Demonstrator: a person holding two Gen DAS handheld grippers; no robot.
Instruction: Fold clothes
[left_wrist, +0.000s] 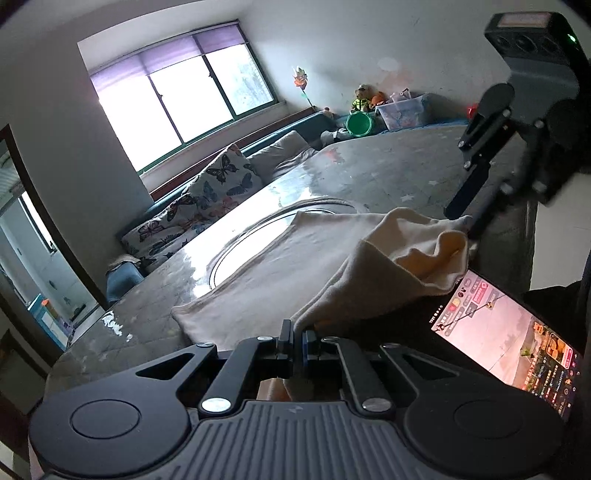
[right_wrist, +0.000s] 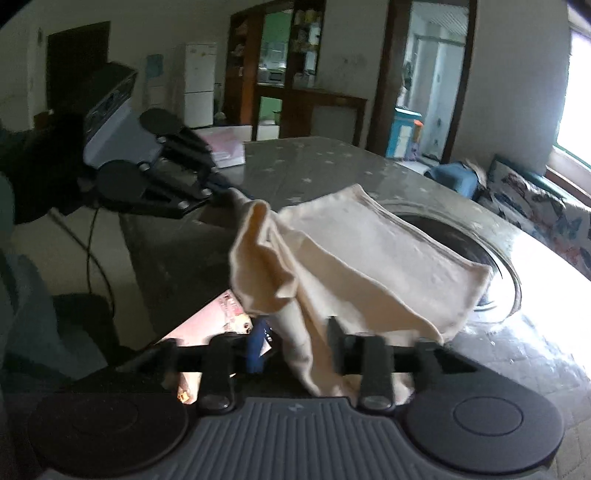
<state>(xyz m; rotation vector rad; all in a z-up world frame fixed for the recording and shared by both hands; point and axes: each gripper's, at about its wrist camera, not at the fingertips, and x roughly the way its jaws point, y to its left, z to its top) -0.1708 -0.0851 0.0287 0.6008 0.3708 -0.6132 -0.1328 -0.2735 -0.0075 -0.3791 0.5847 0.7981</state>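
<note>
Right, I read this as the middle of a fold: the cream-coloured cotton garment (left_wrist: 295, 258) lies mostly flat on the grey star-patterned worktop (left_wrist: 388, 166), partly over a round glass inset, with its near edge lifted and bunched toward me. My left gripper (left_wrist: 297, 341) has its jaws pressed together on a corner of that cloth; the fabric runs out from between them and up ahead to the right. My right gripper (right_wrist: 295, 343) has its jaws spread apart, and a hanging strip of the same garment passes down between them without either pad pressing on it, as far as I can tell through the blur. In my judgement the right side has let go, so the next move calls for either re-pinching that loose strip or clearing it from the jaws before the left carries its corner across. A lit tablet screen (left_wrist: 509, 339) sits just right of the left jaws, under the raised fold.
</note>
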